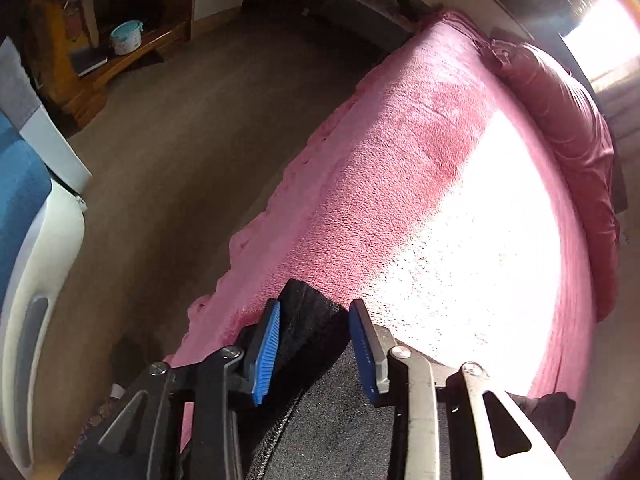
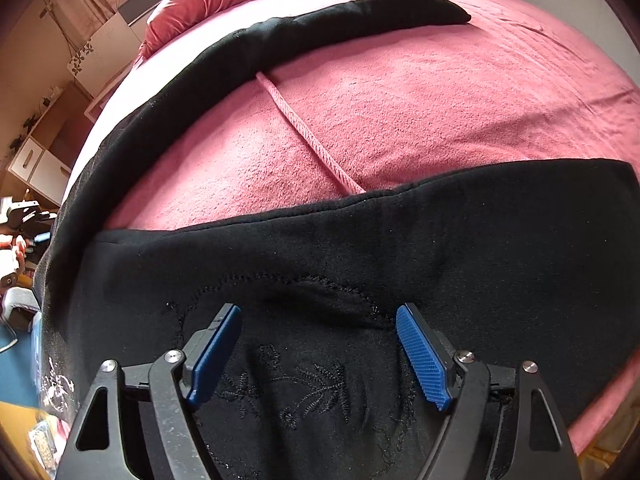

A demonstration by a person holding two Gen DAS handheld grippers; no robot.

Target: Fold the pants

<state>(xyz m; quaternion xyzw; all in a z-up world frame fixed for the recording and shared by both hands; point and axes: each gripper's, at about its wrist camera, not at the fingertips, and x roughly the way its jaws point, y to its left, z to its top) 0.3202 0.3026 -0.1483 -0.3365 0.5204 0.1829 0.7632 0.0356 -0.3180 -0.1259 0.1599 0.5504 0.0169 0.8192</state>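
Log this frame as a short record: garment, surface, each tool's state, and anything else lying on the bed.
garment: black pants, spread on the bed, legs apart
surface: pink blanket on the bed
left tool: open, fingers either side of a raised edge of the pants, not clamped
right tool: open, over the embroidered part of the pants
other: pink cord between the legs; red pillow at the far end

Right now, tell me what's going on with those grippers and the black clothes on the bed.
A person is folding black pants on a pink bed cover, one handheld gripper per hand. The left gripper has its fingers open around a corner of the fabric near the bed's edge, not yet clamped. The right gripper hangs open over the embroidered part. A pink drawstring lies across the cover.
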